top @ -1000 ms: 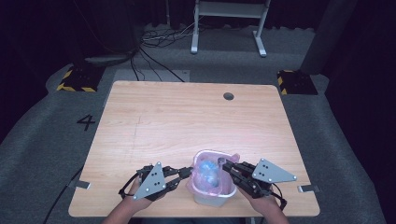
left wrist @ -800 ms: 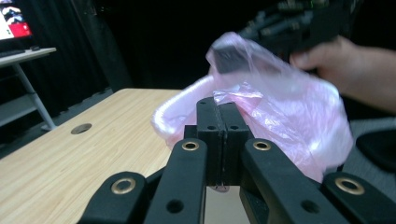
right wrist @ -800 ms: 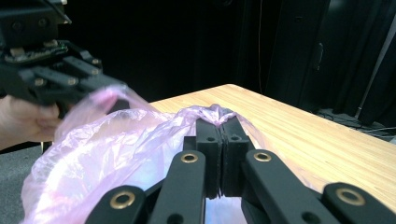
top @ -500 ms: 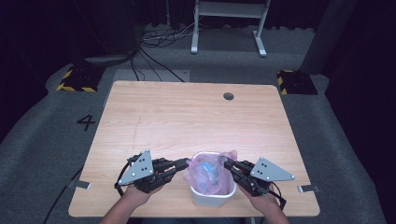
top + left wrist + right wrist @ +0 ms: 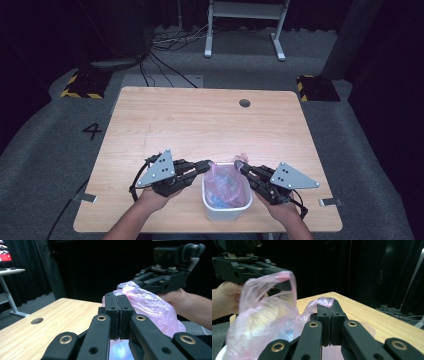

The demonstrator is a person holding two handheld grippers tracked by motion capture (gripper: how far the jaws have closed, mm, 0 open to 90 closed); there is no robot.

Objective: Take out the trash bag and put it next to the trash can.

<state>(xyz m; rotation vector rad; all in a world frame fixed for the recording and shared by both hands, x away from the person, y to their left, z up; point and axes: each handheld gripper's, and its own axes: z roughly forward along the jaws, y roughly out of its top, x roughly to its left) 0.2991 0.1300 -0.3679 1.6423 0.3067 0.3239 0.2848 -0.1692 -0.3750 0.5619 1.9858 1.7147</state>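
- Now the pink bag (image 5: 226, 181) sits inside the white bin (image 5: 226, 208) at the table's (image 5: 200, 120) near edge, its rim drawn wider than a second ago.
- Left gripper (image 5: 206, 165) has risen, clamped on the bag's left edge.
- Right gripper (image 5: 239, 165) pinches the right edge; likely lining the bin.

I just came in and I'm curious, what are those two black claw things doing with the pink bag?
A person holds a gripper in each hand. The left gripper and the right gripper have each pinched shut on an opposite edge of a thin pink plastic bag. The bag sits inside a small white bin at the near edge of the wooden table, with its mouth held up above the rim between the two grippers.
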